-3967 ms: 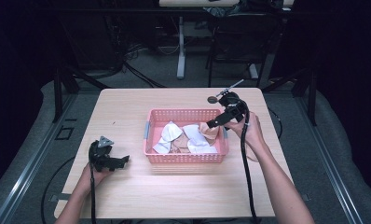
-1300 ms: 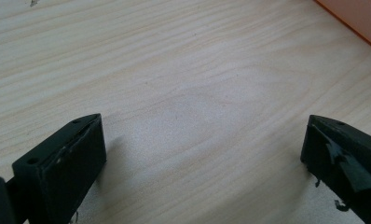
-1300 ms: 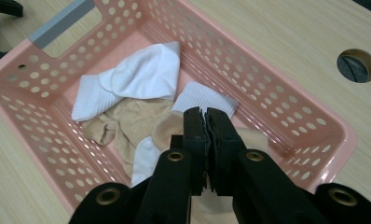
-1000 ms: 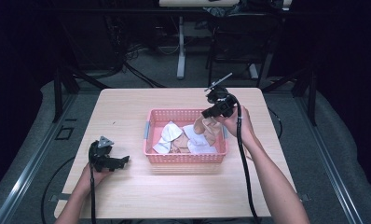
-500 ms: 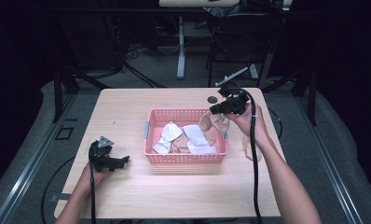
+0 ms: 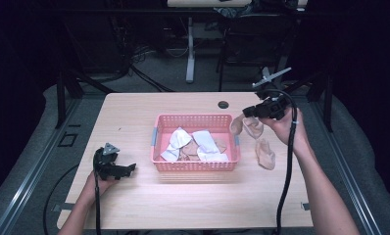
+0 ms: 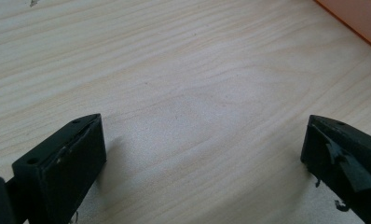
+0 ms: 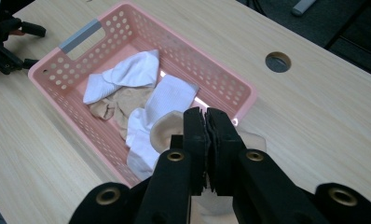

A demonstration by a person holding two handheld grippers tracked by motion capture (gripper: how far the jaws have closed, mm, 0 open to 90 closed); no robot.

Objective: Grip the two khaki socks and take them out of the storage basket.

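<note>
Beige sock (image 6: 252, 126) clenched in the right tongs (image 6: 259, 111), dangling just off the pink basket (image 6: 156, 139) toward 3 o'clock, above the counter (image 6: 134, 112). Second beige sock (image 6: 265, 153) flat on the counter toward 5 o'clock from the first; white socks (image 6: 207, 145) heaped inside the basket. Left tongs (image 6: 118, 169) released, jaws spread wide, resting on bare counter toward 8 o'clock from the basket.

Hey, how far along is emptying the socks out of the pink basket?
Looks done: one beige sock lies on the table right of the pink basket. In hand: the right hand-held gripper is shut on another beige sock, held above the table beside the basket. Left: two white socks and some beige ones remain inside. The left hand-held gripper rests open, holding nothing.
</note>
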